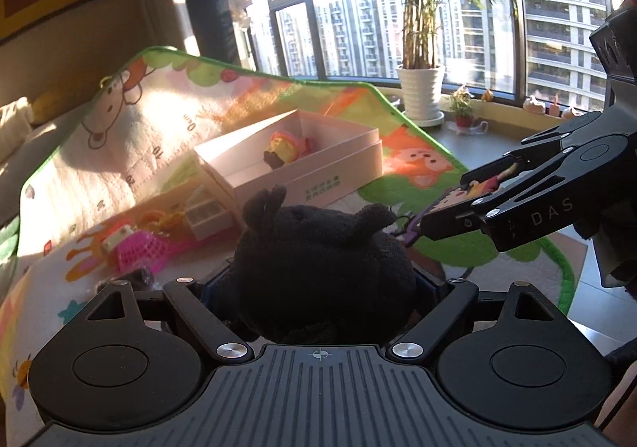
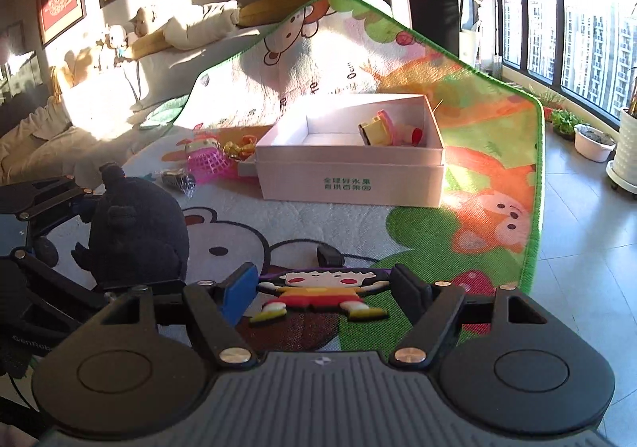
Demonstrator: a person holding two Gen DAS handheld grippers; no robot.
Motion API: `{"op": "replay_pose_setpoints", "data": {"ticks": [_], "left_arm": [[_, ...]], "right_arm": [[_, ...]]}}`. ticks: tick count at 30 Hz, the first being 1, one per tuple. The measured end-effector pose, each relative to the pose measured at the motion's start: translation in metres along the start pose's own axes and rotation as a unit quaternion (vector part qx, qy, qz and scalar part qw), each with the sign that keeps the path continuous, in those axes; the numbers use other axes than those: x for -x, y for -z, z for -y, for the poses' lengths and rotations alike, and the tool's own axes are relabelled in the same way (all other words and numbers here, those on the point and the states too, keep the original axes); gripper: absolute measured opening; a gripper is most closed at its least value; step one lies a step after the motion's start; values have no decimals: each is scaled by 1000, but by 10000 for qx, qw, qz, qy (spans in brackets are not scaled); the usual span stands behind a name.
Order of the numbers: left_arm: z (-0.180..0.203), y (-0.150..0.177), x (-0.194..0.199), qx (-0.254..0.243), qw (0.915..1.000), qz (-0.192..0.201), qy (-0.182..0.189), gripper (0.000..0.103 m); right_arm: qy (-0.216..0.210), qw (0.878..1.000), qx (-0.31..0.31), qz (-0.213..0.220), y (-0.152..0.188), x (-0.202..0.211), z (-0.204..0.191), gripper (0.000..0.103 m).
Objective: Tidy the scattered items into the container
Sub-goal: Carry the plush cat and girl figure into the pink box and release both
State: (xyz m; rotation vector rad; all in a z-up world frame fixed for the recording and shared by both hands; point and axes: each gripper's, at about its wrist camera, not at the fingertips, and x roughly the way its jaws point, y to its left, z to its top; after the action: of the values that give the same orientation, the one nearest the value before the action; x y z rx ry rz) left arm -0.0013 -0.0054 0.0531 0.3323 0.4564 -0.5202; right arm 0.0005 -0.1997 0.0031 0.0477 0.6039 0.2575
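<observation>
The plush point(image 1: 318, 267) at six o'clock was matt black fleece, fuzzy. The left gripper point(image 1: 318, 287) was matt black plastic with shiny metal screws. The box point(image 1: 294, 164), at twelve o'clock from it, looked like smooth white card. The mat point(image 2: 358, 232) was soft printed pile. The doll figure point(image 2: 322, 293) looked like smooth, rubbery plastic.

Black plush toy point(image 1: 318, 267); pale pink box point(image 2: 350, 172) with green lettering; green-edged cartoon-animal play mat point(image 2: 497, 176); pink mesh basket point(image 2: 209, 164).
</observation>
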Motion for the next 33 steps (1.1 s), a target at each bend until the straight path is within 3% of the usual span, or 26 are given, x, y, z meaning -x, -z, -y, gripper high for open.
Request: {"op": "replay_pose_setpoints", "data": {"ticks": [7, 24, 29, 33], "left_arm": [[15, -22, 21, -342, 9984, 435, -83, 91], [13, -27, 38, -318, 9970, 653, -285, 91], [-12, -57, 19, -269, 9939, 986, -410, 91], [-37, -97, -20, -340, 9895, 1325, -467, 91]], "right_arm": [[147, 9988, 9, 465, -8, 34, 6, 74], [102, 9963, 206, 824, -21, 64, -3, 73], [-139, 9950, 65, 985, -56, 57, 14, 73], [-387, 9911, -233, 1251, -114, 27, 39, 73]]}}
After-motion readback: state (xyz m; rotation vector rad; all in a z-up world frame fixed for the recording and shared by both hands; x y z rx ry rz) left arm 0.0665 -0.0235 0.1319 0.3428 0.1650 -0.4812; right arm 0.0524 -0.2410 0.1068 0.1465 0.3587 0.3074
